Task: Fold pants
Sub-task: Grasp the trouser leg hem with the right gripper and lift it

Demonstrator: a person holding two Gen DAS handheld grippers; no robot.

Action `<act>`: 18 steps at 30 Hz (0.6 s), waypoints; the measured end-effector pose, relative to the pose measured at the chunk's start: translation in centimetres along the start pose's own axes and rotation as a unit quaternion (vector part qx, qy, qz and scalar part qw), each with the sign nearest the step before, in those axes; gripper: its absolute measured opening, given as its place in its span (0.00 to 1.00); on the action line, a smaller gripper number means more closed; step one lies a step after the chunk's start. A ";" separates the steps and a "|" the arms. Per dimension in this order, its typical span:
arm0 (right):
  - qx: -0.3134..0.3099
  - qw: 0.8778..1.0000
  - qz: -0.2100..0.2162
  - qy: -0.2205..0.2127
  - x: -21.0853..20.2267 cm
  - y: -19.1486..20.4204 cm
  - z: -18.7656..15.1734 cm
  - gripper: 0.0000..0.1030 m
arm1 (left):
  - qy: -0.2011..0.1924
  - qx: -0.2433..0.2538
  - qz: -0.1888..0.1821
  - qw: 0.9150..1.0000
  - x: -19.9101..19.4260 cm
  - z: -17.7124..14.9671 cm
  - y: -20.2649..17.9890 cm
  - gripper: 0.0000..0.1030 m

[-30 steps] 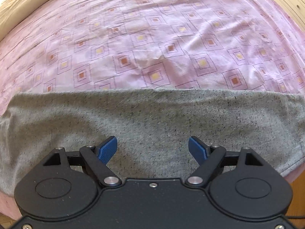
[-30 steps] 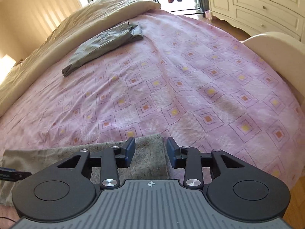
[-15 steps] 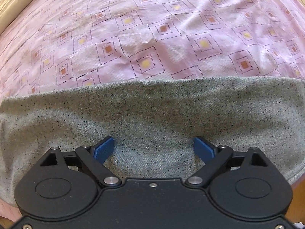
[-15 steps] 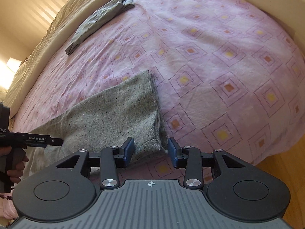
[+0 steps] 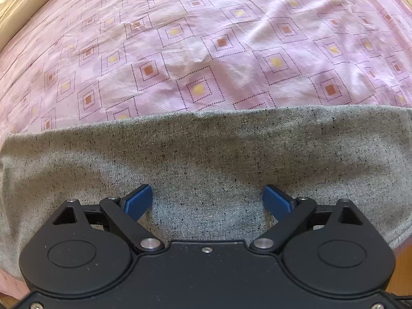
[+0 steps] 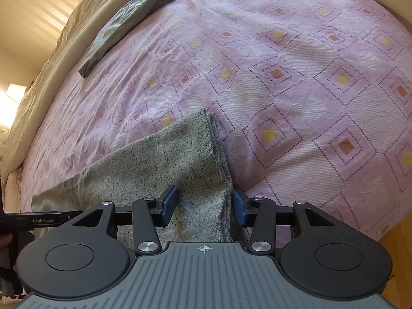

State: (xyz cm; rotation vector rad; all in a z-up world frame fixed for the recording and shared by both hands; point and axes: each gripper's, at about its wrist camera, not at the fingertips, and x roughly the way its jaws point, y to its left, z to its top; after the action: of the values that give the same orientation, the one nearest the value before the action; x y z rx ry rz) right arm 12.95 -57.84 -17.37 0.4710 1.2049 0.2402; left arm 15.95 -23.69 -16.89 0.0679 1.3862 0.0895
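Grey speckled pants [image 5: 206,149] lie folded lengthwise along the near edge of the bed. My left gripper [image 5: 208,200] is open, low over the middle of the cloth, blue pads wide apart. In the right wrist view the pants [image 6: 164,159] end in a stacked edge at the right. My right gripper [image 6: 204,203] is open and straddles that layered end, one pad on each side, not clamped. The left gripper's handle [image 6: 38,220] shows at the far left.
The pink patterned bedsheet [image 6: 296,82] covers the bed. A folded dark grey garment [image 6: 128,23] lies at the far side by a beige duvet [image 6: 46,59]. The bed's edge and wooden floor [image 6: 396,237] are at the lower right.
Both grippers dropped lower and closer to the pants. The right gripper moved onto the pants' right end and opened wider around it. The left gripper stayed open.
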 end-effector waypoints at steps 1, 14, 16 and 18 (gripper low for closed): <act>0.002 1.000 0.002 0.002 0.0 0.0 0.0 0.42 | -0.007 0.000 0.000 1.000 -0.4 0.2 0.1 0.86; -0.015 0.999 0.021 -0.030 -3.1 2.0 -0.4 0.08 | -0.002 -0.057 0.000 0.998 1.6 3.8 2.7 0.90; -0.014 0.999 0.024 -0.036 -3.5 2.4 -0.3 0.08 | -0.006 -0.049 0.003 0.999 1.4 4.0 2.5 0.89; -0.014 0.999 0.027 -0.042 -3.8 2.8 -0.3 0.08 | -0.010 -0.046 -0.002 0.999 0.7 3.8 2.6 0.82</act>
State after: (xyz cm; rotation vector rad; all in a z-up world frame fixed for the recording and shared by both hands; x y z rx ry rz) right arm 11.58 -56.87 -12.95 0.4854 1.1075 0.2802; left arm 19.79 -21.00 -16.61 -0.0114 1.3603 0.1491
